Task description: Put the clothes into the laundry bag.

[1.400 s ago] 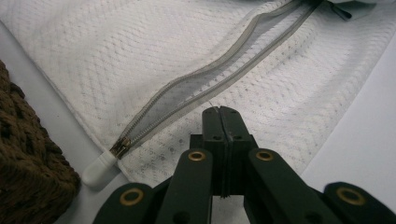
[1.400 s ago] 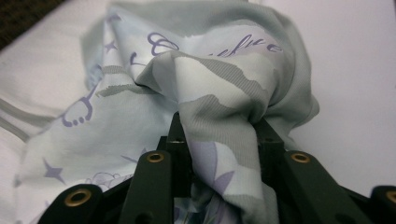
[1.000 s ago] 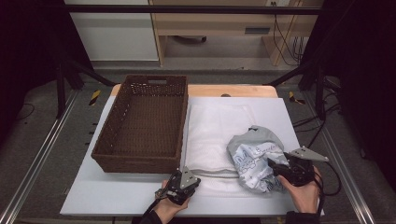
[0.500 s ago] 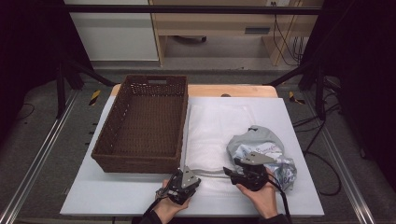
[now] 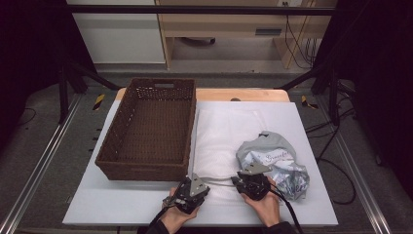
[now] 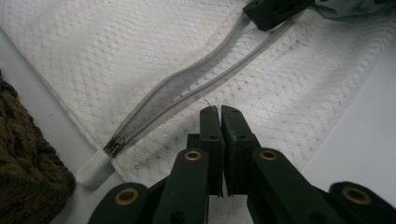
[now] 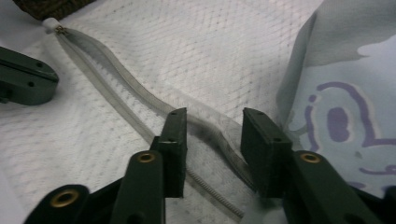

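Note:
A white mesh laundry bag (image 5: pixel 229 131) lies flat on the table, its zipper (image 6: pixel 187 88) unzipped and gaping along the near edge. My left gripper (image 6: pixel 220 109) is shut, its tips pinching the mesh just below the zipper (image 5: pixel 203 181). My right gripper (image 7: pixel 215 116) straddles the zipper's far lip with its jaws apart; they have just been closing, with the lip between the pads but not pressed (image 5: pixel 234 180). A crumpled grey printed garment (image 5: pixel 272 156) lies right of that hand and shows beside the right jaw (image 7: pixel 345 93).
A brown wicker basket (image 5: pixel 146 168) stands left of the bag, close to the zipper's end with the pull (image 6: pixel 114 144). The white tabletop (image 5: pixel 122 204) has bare room at the near left. A cable trails from the right gripper toward the table's front edge.
My right hand has come left and down from the grey garment to the zipper opening, and its jaws have narrowed. The left gripper has stayed put on the mesh.

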### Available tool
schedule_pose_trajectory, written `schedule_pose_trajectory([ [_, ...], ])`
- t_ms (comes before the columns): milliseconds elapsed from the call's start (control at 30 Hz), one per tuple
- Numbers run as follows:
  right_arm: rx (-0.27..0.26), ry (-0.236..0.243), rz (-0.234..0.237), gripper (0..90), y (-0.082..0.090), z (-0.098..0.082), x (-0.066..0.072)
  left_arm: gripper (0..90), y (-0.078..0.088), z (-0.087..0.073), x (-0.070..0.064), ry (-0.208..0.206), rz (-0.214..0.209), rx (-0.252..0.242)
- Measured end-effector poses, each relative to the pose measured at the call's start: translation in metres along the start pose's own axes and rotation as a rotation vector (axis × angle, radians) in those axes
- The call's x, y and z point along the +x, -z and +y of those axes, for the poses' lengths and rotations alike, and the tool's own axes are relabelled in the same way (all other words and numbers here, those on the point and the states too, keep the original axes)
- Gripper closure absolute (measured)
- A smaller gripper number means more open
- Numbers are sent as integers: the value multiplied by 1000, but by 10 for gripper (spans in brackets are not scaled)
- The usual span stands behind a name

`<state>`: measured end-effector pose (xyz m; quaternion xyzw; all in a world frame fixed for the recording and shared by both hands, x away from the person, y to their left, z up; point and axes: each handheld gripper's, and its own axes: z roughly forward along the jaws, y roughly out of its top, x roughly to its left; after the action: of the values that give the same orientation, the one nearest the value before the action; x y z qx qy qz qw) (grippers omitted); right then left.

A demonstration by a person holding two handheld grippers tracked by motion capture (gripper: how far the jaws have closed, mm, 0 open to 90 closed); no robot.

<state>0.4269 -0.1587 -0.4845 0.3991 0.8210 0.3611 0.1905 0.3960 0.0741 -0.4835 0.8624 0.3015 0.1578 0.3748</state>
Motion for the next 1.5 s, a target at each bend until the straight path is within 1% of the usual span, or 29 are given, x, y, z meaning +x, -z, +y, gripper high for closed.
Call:
schedule_pose_trajectory([
  [33,0,0,0,687,0,0,0,871,0,0,0,-2,2,3],
  [67,5,-7,-16,742,0,0,1,869,0,0,0,-2,1,1],
  [100,5,-7,-16,742,0,0,1,869,0,0,0,0,-1,1],
  [167,9,-23,-35,821,0,1,-1,864,0,0,0,-1,-3,3],
  [233,12,-26,-38,844,0,2,-2,861,0,1,1,-1,-7,5],
  [267,16,-38,-39,859,0,2,-2,859,0,1,1,-2,-8,6],
  [300,23,-61,-24,885,2,3,-4,846,0,1,1,-1,-11,6],
  [333,23,-61,-24,885,2,3,-4,846,0,1,1,-2,-12,8],
  [367,11,-83,-6,888,6,4,-7,833,1,1,0,-9,-10,10],
  [433,-27,-98,-2,890,12,6,-9,822,1,2,0,-11,-9,11],
  [500,-42,-107,2,891,16,7,-10,814,1,3,-1,-14,-11,17],
  [533,-61,-112,4,892,20,9,-10,801,1,4,-1,-18,-11,18],
  [567,-102,-109,6,894,27,11,-12,784,1,5,-1,-16,-14,14],
  [633,-135,-112,6,895,33,12,-13,762,5,10,-2,-21,-13,-1],
  [700,-149,-113,7,896,36,13,-14,754,8,16,-3,-30,-9,-30],
  [733,-173,-115,12,896,39,14,-15,732,10,19,-4,-39,-4,-40],
  [933,-196,-119,23,896,43,15,-16,649,13,44,3,-52,55,-108],
  [1000,-199,-129,27,896,43,16,-18,602,11,53,6,-45,75,-128],
  [1033,-199,-129,27,896,43,16,-18,602,8,56,8,-43,77,-132],
  [1067,-205,-131,29,896,45,16,-18,570,5,59,9,-39,80,-135],
  [1100,-205,-131,29,896,45,16,-18,570,2,61,9,-40,81,-129],
  [1200,-210,-128,35,895,45,16,-18,525,-13,66,6,-76,99,-88],
  [1233,-211,-124,35,895,45,16,-18,517,-23,67,5,-75,78,-74],
  [1267,-211,-124,35,895,45,16,-18,513,-23,67,5,-75,78,-74],
  [1333,-209,-122,37,894,45,16,-17,524,-29,68,4,-77,72,-68],
  [1367,-209,-116,37,893,45,16,-17,559,-30,67,4,-67,63,-69],
  [1433,-202,-113,41,891,44,15,-17,652,-28,66,5,-48,49,-88],
  [1467,-202,-106,41,891,44,15,-17,696,-26,66,7,-31,28,-96],
  [1500,-191,-107,47,890,42,15,-16,777,-23,65,8,-13,6,-112],
])
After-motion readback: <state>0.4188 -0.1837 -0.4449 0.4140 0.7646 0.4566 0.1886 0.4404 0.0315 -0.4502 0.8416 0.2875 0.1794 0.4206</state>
